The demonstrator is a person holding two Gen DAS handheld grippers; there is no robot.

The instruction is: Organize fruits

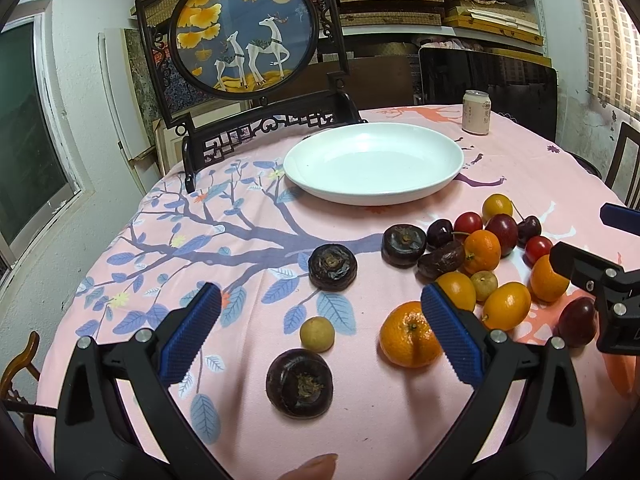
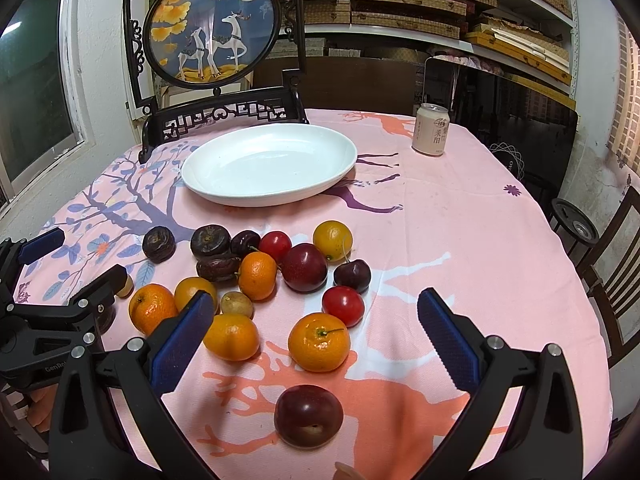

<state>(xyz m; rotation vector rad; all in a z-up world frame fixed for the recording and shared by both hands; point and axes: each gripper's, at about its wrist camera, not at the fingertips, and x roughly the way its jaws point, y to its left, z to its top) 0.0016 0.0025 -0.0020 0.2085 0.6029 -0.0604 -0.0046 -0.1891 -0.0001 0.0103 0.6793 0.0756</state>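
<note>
A white plate [image 1: 374, 196] [image 2: 224, 196] sits with nothing in it at the back of the pink tablecloth. Several fruits lie loose in front of it: mandarins, plums, cherries, dark water chestnuts. My left gripper [image 1: 320, 312] is open above the cloth, a dark water chestnut [image 1: 299, 383] and a small yellow longan [image 1: 317, 334] between its fingers, a mandarin [image 1: 408, 338] by its right pad. My right gripper [image 2: 316, 312] is open too, with a mandarin [image 2: 319, 342] and a dark red plum [image 2: 309, 415] lying between its fingers. Neither gripper holds anything.
A drink can [image 1: 476, 112] [image 2: 431, 129] stands at the back right. A carved dark wooden screen with a deer picture [image 1: 244, 32] [image 2: 212, 26] stands behind the plate. Chairs [image 2: 616, 280] sit off the table's right edge. A fingertip [image 1: 314, 468] shows at the bottom.
</note>
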